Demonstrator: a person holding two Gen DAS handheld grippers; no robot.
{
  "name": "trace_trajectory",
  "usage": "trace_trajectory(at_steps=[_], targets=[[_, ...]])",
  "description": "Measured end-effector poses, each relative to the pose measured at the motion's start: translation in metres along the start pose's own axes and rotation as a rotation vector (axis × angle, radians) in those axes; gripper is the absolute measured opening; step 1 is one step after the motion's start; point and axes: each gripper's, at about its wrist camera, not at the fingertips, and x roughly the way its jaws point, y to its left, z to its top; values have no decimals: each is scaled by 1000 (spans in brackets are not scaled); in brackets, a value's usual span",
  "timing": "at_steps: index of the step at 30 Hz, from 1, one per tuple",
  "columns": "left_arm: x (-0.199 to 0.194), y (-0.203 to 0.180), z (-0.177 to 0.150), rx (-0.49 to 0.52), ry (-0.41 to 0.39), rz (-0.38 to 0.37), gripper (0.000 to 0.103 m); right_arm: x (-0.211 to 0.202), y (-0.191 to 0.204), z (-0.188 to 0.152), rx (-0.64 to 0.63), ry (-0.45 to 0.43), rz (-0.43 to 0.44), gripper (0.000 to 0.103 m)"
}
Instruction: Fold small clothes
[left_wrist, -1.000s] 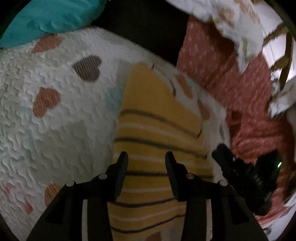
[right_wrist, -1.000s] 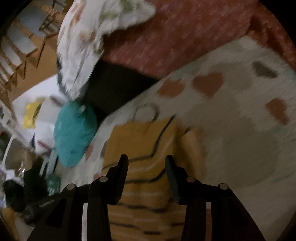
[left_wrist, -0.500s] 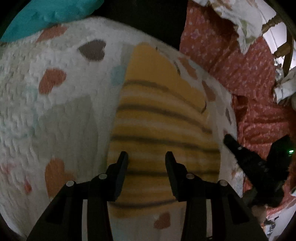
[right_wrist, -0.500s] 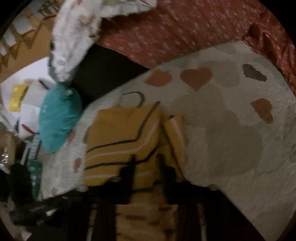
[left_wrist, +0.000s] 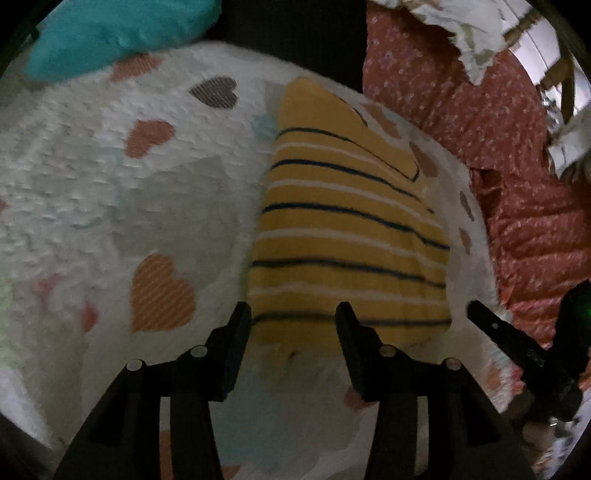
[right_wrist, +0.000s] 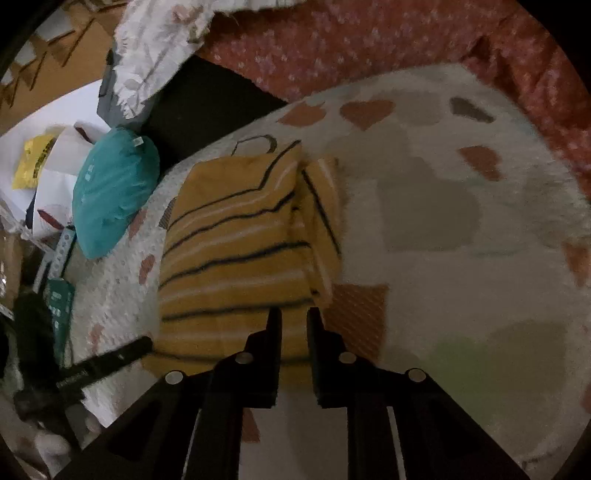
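A yellow garment (left_wrist: 351, 236) with dark and white stripes lies folded and flat on a white blanket (left_wrist: 110, 206) printed with hearts. My left gripper (left_wrist: 291, 325) hovers at the garment's near hem, its jaws apart and opening, nothing between the pads. In the right wrist view the same garment (right_wrist: 236, 240) shows a narrow folded strip along its right side. My right gripper (right_wrist: 294, 321) stands over the near right corner, its jaws a narrow gap apart and opening; the cloth lies flat below them. Each gripper appears in the other's view, the right gripper (left_wrist: 517, 343) and the left gripper (right_wrist: 107, 363).
A teal cushion (right_wrist: 114, 195) lies beyond the garment at the blanket's edge. A red flowered bedspread (left_wrist: 517, 184) borders the blanket. A white floral cloth (right_wrist: 159, 40) hangs further off, and white bags with a yellow label (right_wrist: 37, 162) lie on the floor.
Both grippers have drawn back over the garment toward its near hem. The right jaws went from wide apart to a narrow gap. The left jaws widened a little.
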Motion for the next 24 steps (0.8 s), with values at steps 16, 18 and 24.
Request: trace_trajectory(at_steps=[16, 18, 24], targets=[[-127, -39, -141, 146, -427, 318, 84, -70, 6, -130, -46, -79, -155, 56], [-150, -41, -149, 143, -506, 354, 91, -73, 12, -138, -76, -93, -170, 57], [-195, -65, -155, 196, -653, 459, 103, -74, 25, -142, -140, -118, -196, 60]])
